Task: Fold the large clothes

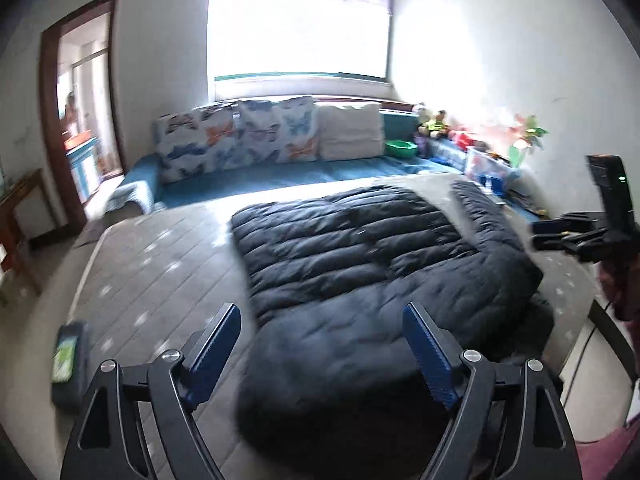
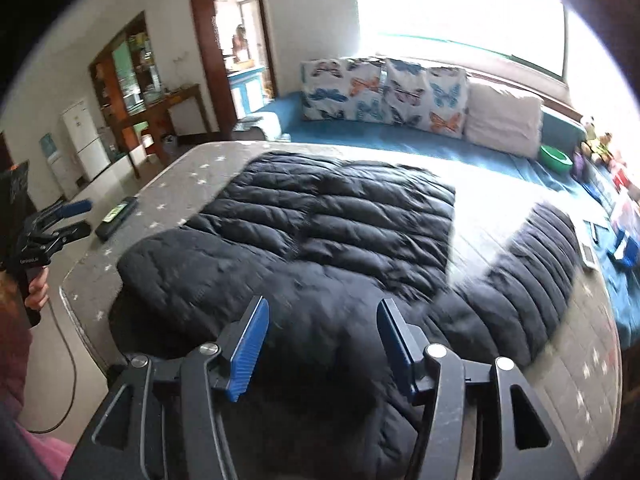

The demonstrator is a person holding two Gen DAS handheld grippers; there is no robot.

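Right wrist: black quilted jacket (image 2: 320,240) flat, seemingly 1 sleeve (image 2: 532,280) outstretched.

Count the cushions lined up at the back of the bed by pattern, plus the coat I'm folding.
Butterfly cushions: 2
Plain white cushions: 1
Black puffer coats: 1
Total: 4

Black quilted jacket (image 2: 320,232), star-dotted grey mattress (image 1: 160,272)
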